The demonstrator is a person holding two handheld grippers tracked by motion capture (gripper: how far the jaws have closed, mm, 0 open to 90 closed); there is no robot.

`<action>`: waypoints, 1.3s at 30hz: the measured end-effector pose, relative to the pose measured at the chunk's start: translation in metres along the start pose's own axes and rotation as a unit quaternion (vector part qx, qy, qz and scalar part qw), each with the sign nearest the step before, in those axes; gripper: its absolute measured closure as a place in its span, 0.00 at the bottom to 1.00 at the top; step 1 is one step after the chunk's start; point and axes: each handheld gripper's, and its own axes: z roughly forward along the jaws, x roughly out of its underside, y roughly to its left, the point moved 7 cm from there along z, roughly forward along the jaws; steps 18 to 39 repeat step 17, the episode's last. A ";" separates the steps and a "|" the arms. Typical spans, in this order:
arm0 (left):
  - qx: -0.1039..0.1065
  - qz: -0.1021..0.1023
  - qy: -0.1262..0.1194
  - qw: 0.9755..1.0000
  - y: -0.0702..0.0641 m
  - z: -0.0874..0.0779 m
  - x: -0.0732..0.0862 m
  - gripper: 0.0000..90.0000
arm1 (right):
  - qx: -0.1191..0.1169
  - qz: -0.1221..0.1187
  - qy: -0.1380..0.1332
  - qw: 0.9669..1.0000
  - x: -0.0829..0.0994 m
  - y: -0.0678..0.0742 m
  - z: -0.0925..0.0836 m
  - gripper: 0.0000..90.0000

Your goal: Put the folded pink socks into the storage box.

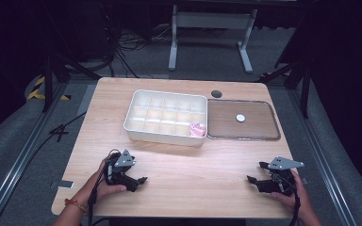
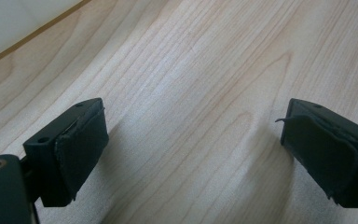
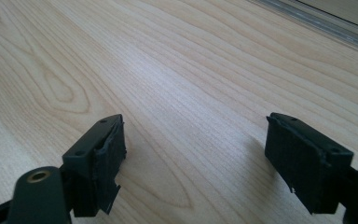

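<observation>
On table (image 1: 179, 165): two empty claws (image 1: 143, 180) (image 1: 254, 174), one white organizer (image 1: 166, 117), one lid (image 1: 242, 120).

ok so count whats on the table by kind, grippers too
white divided box: 1
clear lid: 1
pink item in the box: 1
left gripper and right gripper: 2, both open and holding nothing
total: 5

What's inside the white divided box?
The box holds one pink thing in its near right corner compartment. The other compartments look empty, though the near wall hides part of the front row's floor.
</observation>
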 end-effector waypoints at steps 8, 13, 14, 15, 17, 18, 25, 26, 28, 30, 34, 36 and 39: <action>0.000 0.000 0.001 1.000 0.000 0.000 0.000 0.08 | 0.000 0.000 0.000 1.000 0.000 0.000 0.000 0.23; 0.000 0.001 0.001 1.000 0.000 0.000 0.000 0.08 | 0.000 0.000 0.000 1.000 0.000 0.000 0.000 0.23; 0.000 0.001 0.001 1.000 0.000 0.000 0.000 0.08 | 0.000 0.000 0.000 1.000 0.000 0.000 0.000 0.23; 0.000 0.000 0.001 1.000 0.000 0.000 0.000 0.08 | 0.000 0.000 0.000 1.000 0.000 0.000 0.000 0.23; -0.001 0.000 0.001 1.000 0.000 0.000 0.000 0.08 | 0.000 0.000 -0.001 1.000 0.000 0.000 0.000 0.23; -0.001 0.000 0.001 1.000 0.000 0.000 0.000 0.08 | 0.000 0.000 -0.001 1.000 0.000 0.000 0.000 0.23; -0.001 0.000 0.001 1.000 0.000 0.000 0.000 0.08 | 0.000 0.000 -0.001 1.000 0.000 0.000 0.000 0.23; -0.001 0.000 0.001 1.000 0.000 0.000 0.000 0.08 | 0.000 0.000 -0.001 1.000 0.000 0.000 0.000 0.23; -0.001 0.000 0.001 1.000 0.000 0.000 0.000 0.08 | 0.000 0.000 -0.001 1.000 0.000 0.000 0.000 0.23; -0.001 0.000 0.001 1.000 0.000 0.000 0.000 0.08 | 0.000 0.000 -0.001 1.000 0.000 0.000 0.000 0.23; -0.001 0.000 0.001 1.000 0.000 0.000 0.000 0.08 | 0.000 0.000 -0.001 1.000 0.000 0.000 0.000 0.23; -0.001 0.000 0.001 1.000 0.000 0.000 0.000 0.08 | 0.000 0.000 -0.001 1.000 0.000 0.000 0.000 0.23; -0.001 0.000 0.001 1.000 0.000 0.000 0.000 0.08 | 0.000 0.000 -0.001 1.000 0.000 0.000 0.000 0.23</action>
